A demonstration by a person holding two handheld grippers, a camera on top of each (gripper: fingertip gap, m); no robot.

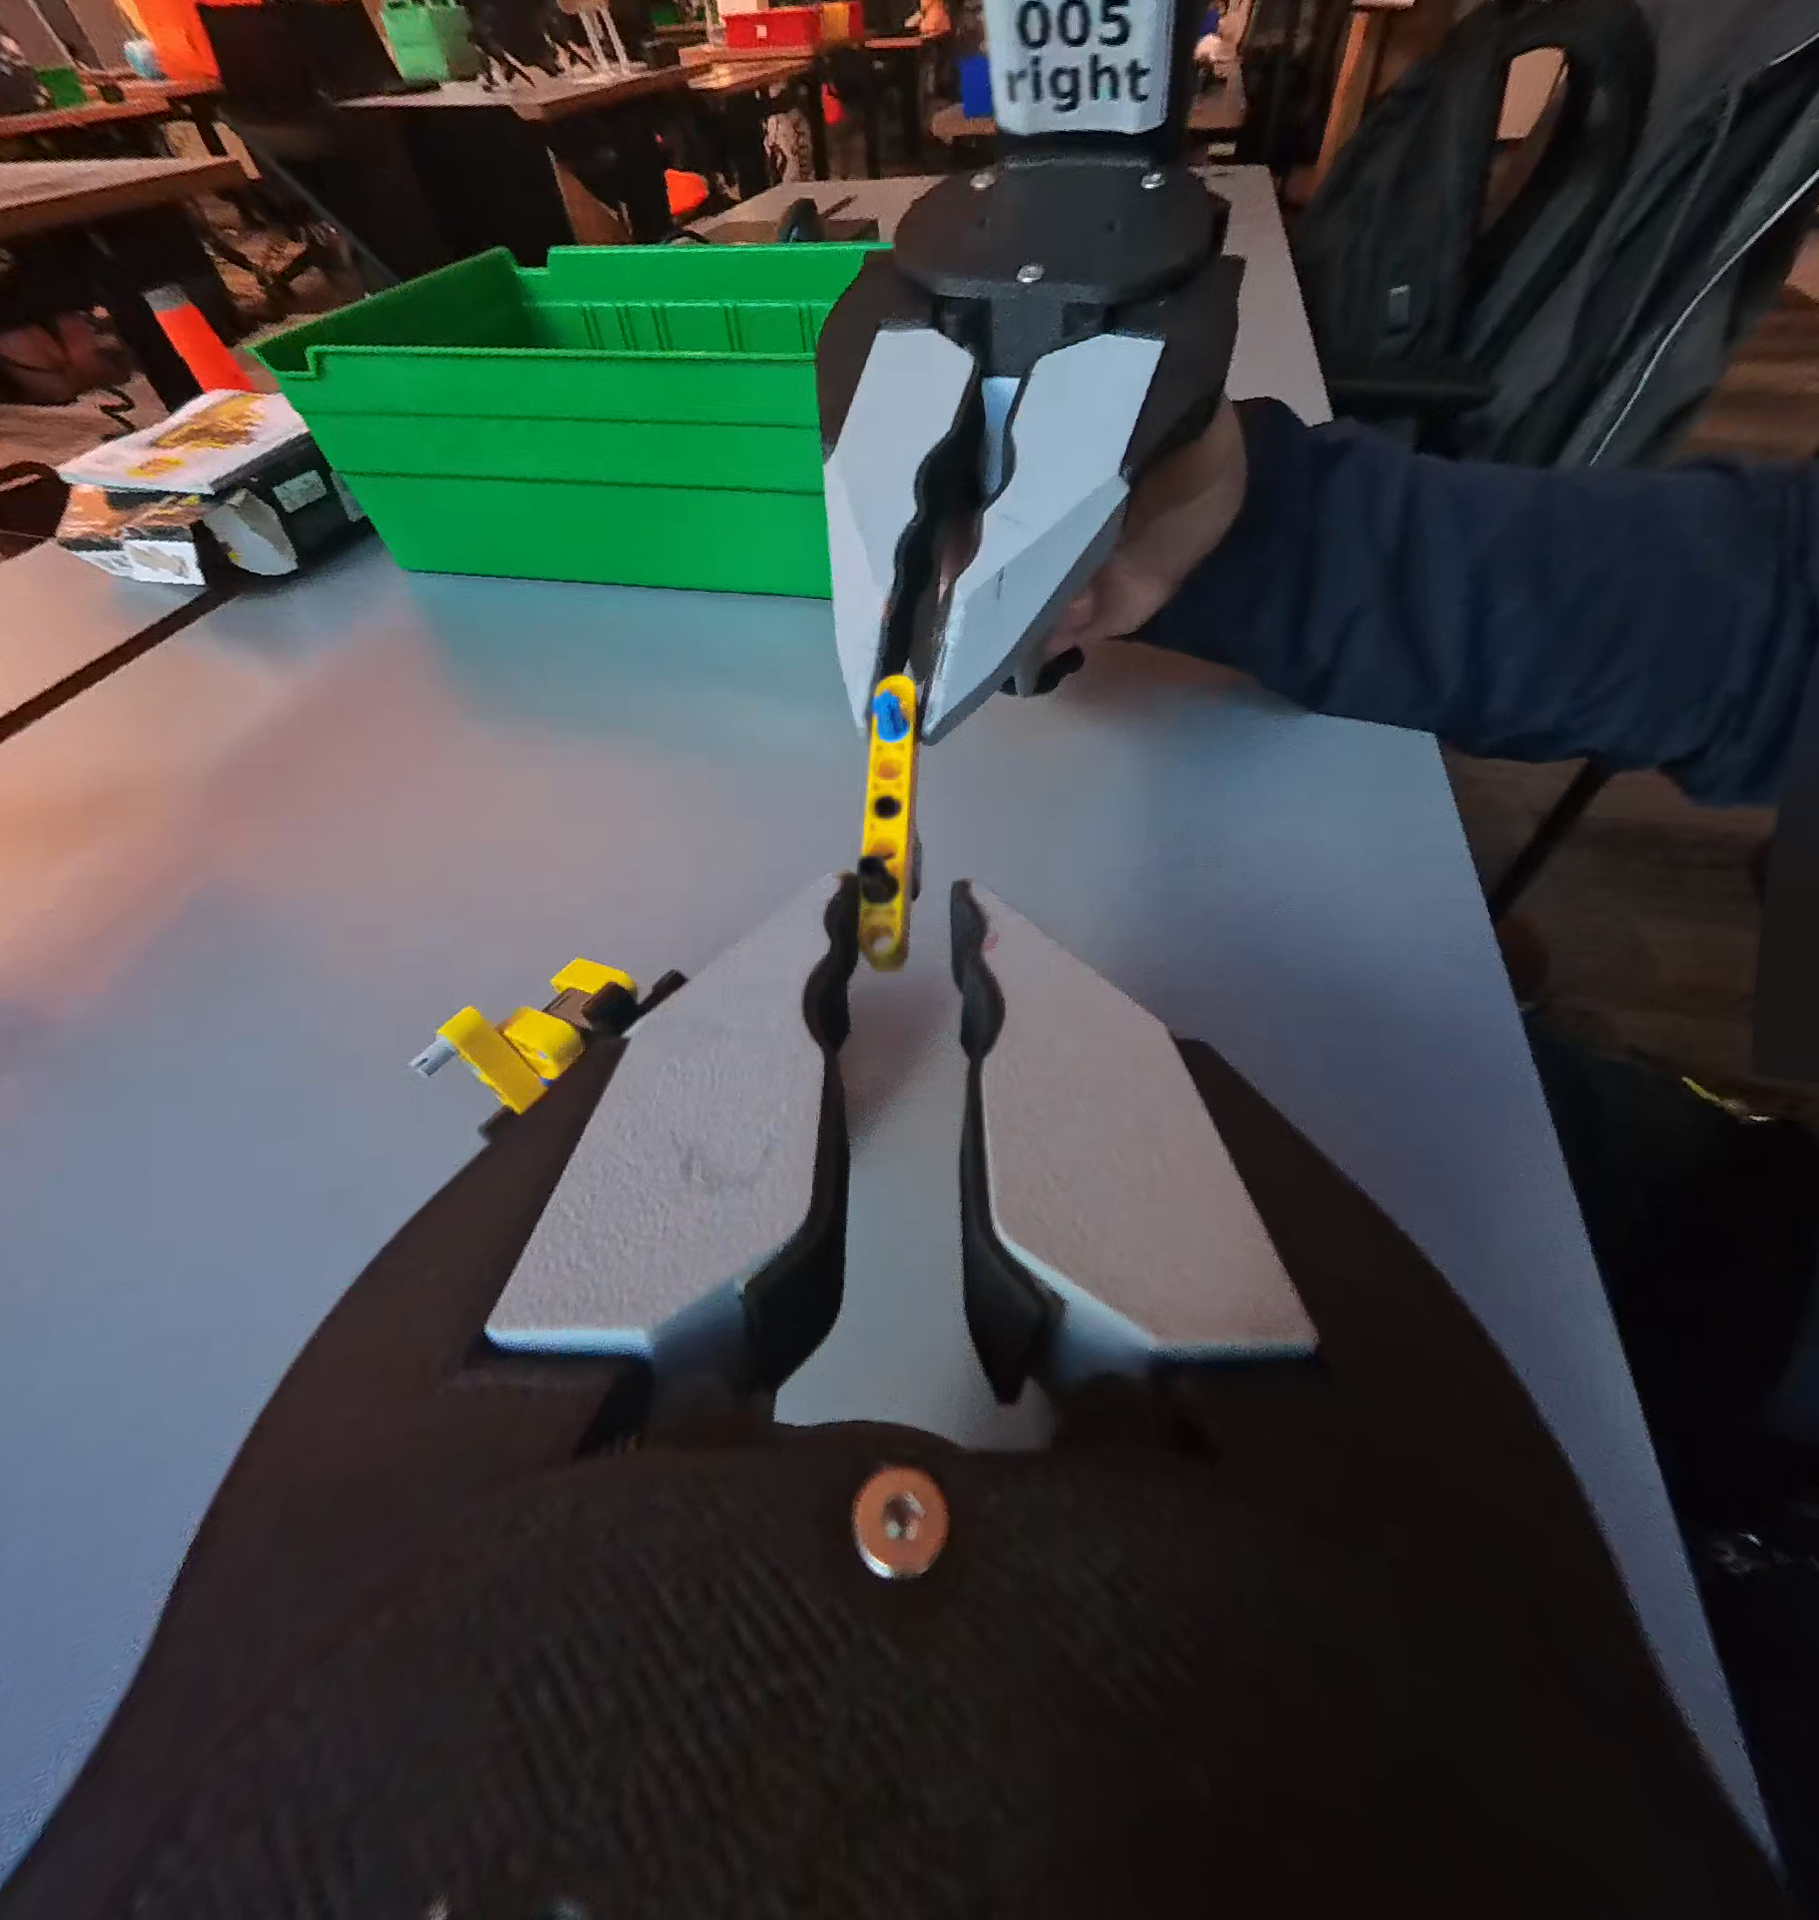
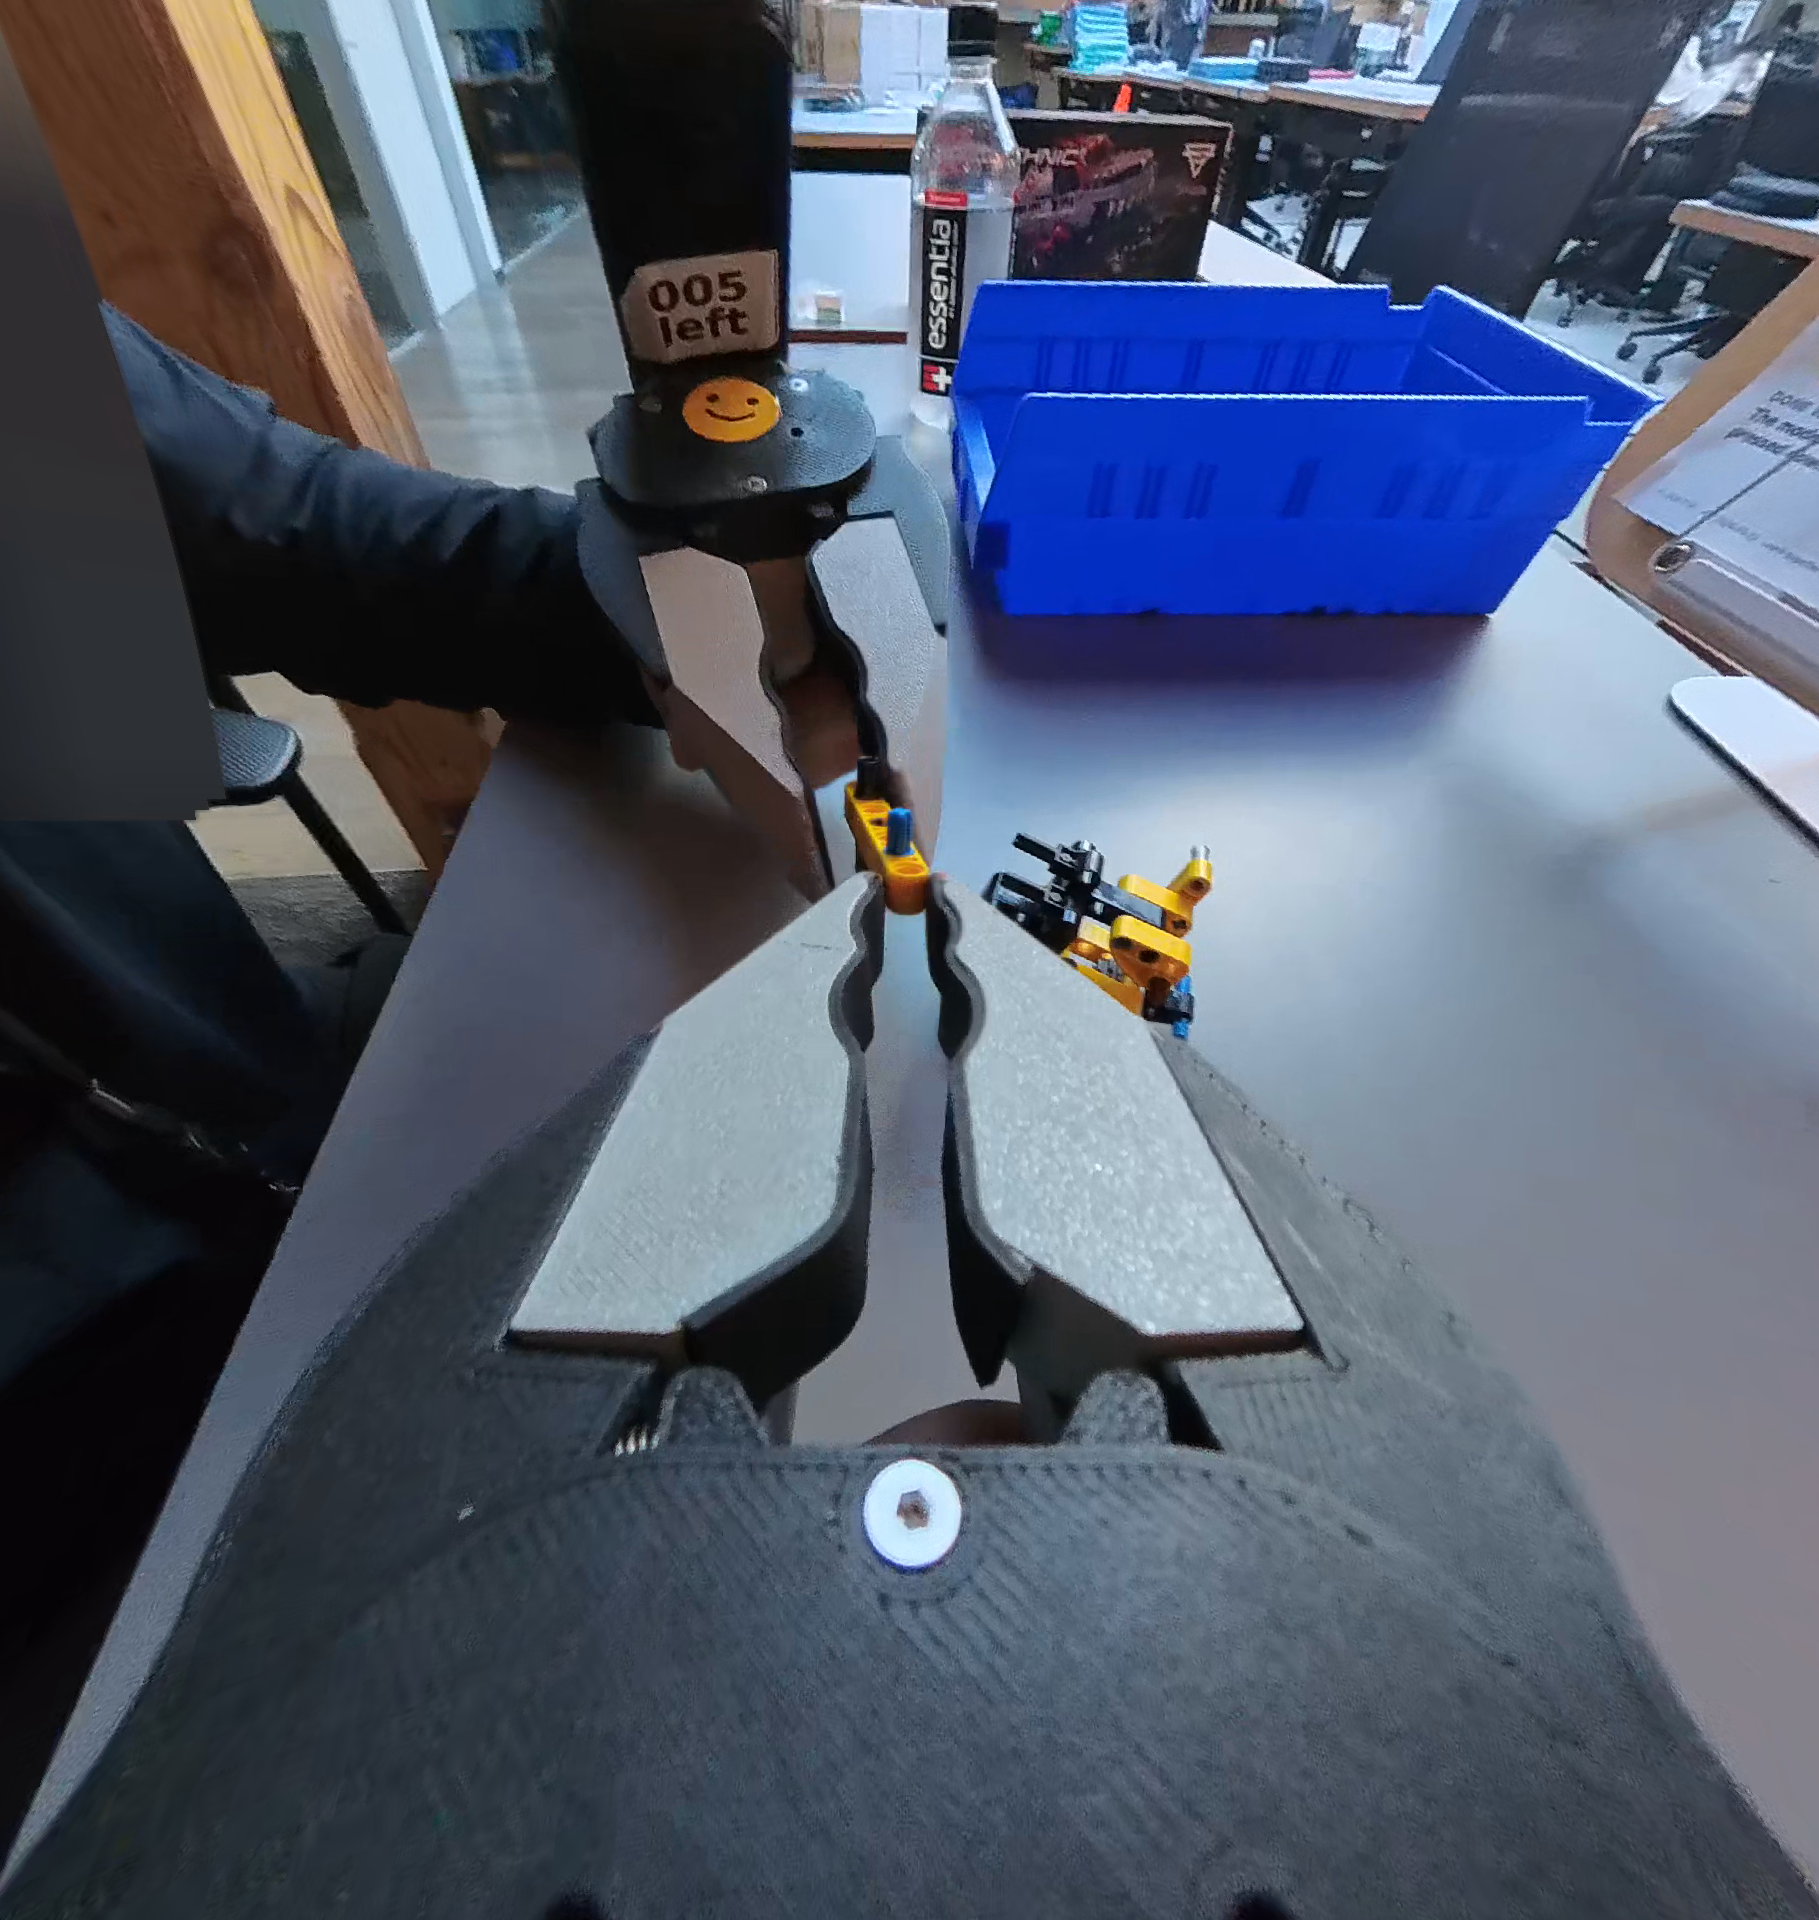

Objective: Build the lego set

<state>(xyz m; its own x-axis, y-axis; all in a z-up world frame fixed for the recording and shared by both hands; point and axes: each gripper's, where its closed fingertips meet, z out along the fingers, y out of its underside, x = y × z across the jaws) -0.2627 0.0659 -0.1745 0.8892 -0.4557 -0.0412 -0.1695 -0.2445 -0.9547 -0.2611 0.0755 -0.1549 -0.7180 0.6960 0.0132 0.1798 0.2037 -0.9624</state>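
Above the near middle of the desk (image 1: 261,831), the right tongs (image 1: 900,717) pinch one end of a yellow Technic beam (image 1: 887,831), their jaws closed narrowly on the end that carries a blue pin (image 1: 889,715). The beam hangs out toward the left tongs (image 1: 900,904), whose jaws stand apart with the beam's free end between their tips; a black pin (image 1: 874,881) sits in a hole close to that end. From the right wrist view the beam (image 2: 889,847) bridges the two tools, one end against the far tool's fingers, yet I cannot tell whether those fingers actually touch it.

On the desk just beside the tongs lies the partly built yellow and black assembly (image 2: 1107,920), untouched. A green bin (image 1: 572,436) stands at the far side in one view, a blue bin (image 2: 1279,457) with a water bottle (image 2: 957,239) and a dark set box (image 2: 1113,197) behind it in the other.

The step in hand looks like a handover or a re-grip of the beam, perhaps to seat a pin. Next, the left tongs would need to close squarely on the free end without knocking the black pin, before the right tongs let go.
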